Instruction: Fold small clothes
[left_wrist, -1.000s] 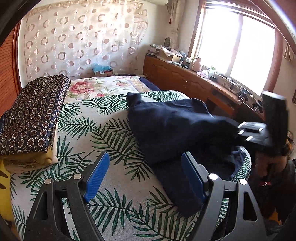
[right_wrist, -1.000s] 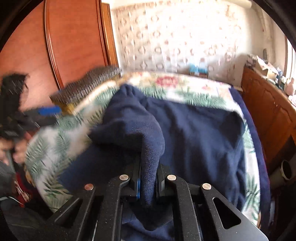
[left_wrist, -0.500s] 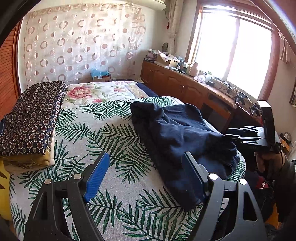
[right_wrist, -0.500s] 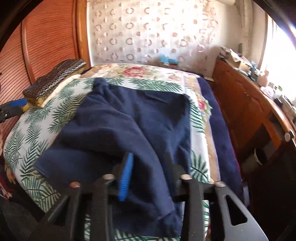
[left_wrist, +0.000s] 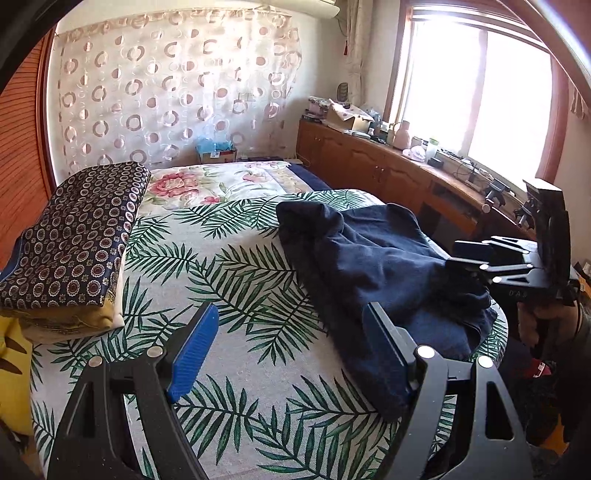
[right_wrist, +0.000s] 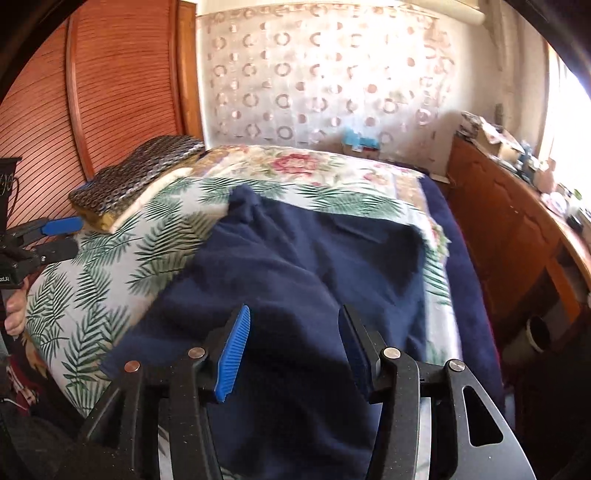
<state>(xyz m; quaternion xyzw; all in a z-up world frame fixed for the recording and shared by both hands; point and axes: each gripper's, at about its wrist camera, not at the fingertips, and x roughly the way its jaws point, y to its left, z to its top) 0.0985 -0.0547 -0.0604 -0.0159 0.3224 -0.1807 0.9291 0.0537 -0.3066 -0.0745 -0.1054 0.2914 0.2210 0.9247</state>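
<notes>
A crumpled navy garment lies on the right half of the palm-leaf bedspread. My left gripper hovers open over the bedspread just left of the garment's near edge, with nothing between its blue pads. In the right wrist view the navy garment spreads below my right gripper. Its jaws are opening, and the cloth lies loose beneath them without being pressed. The right gripper also shows at the bed's right edge, and the left gripper at the far left.
A stack of folded patterned bedding sits on the bed's left side. A wooden cabinet cluttered on top runs under the window to the right. A slatted wooden wardrobe stands to the left. A hand grips the right tool.
The right gripper let go of the raised navy fold and its jaws spread apart. The cloth dropped flat onto the bed. The left gripper stayed where it was.
</notes>
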